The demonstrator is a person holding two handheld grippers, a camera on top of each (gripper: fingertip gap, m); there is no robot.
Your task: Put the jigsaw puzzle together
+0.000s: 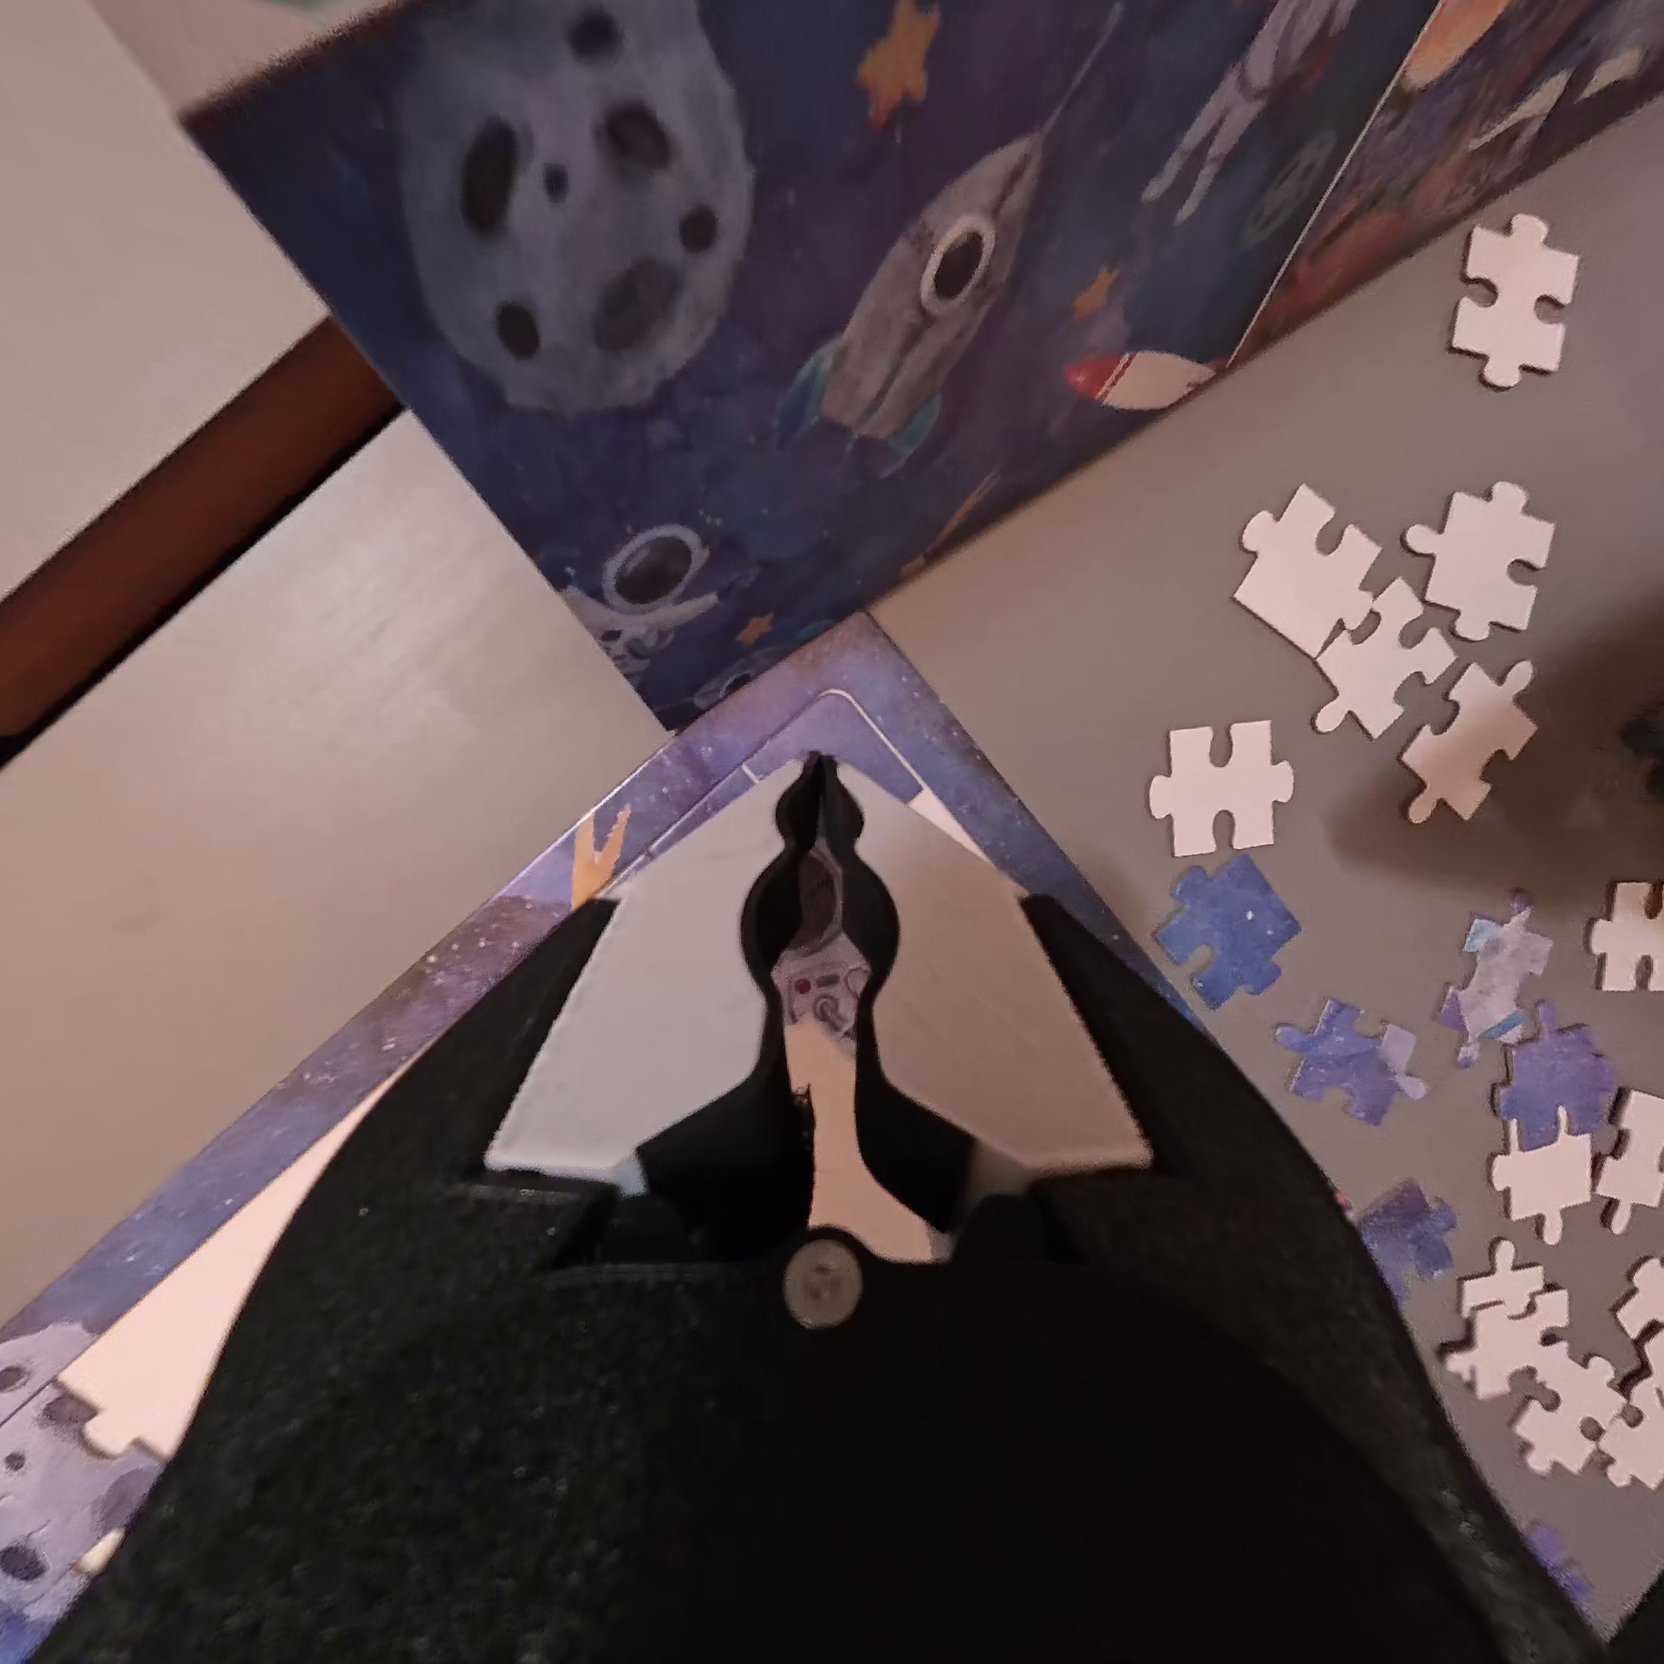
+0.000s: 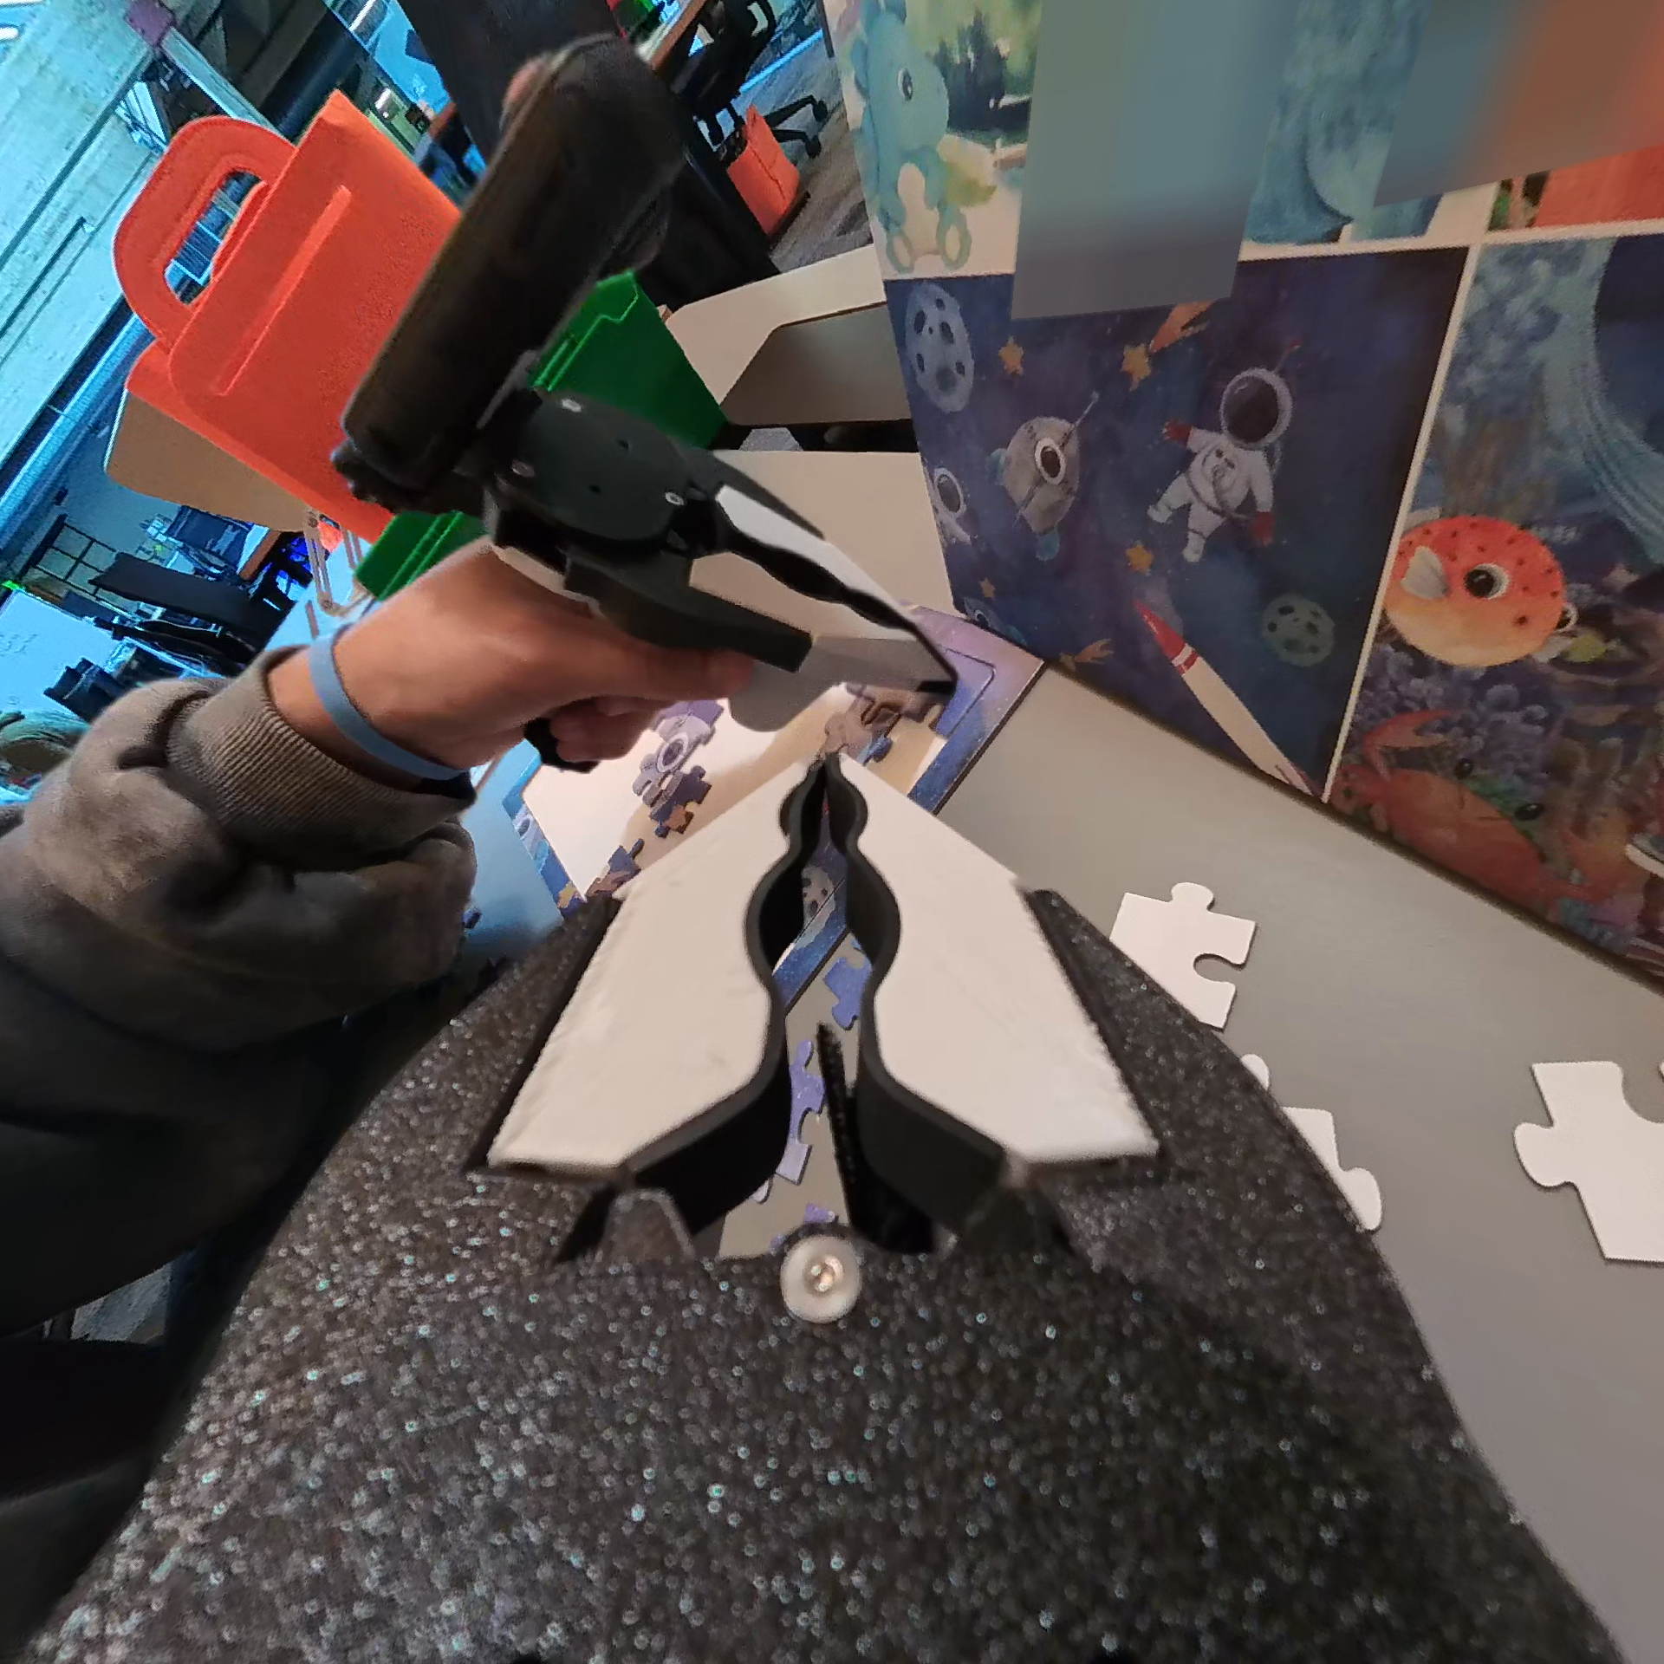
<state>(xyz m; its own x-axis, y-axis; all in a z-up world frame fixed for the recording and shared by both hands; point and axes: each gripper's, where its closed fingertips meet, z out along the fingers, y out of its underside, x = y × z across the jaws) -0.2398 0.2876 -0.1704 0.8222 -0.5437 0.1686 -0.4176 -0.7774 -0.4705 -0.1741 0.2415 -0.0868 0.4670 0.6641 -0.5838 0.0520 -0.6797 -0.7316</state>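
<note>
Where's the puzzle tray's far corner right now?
Left wrist view, centre: the puzzle tray corner sits just beyond the left gripper, touching the upright picture box.

Left wrist view: camera behind the left gripper, looking steeply down, very near the corner of the puzzle frame, which lies against the upright picture board. Right wrist view: camera behind the right gripper, facing more level across the grey table toward the same frame from its loose-piece side, farther off. Shared: the frame corner, the board, the table and the left gripper.
</note>
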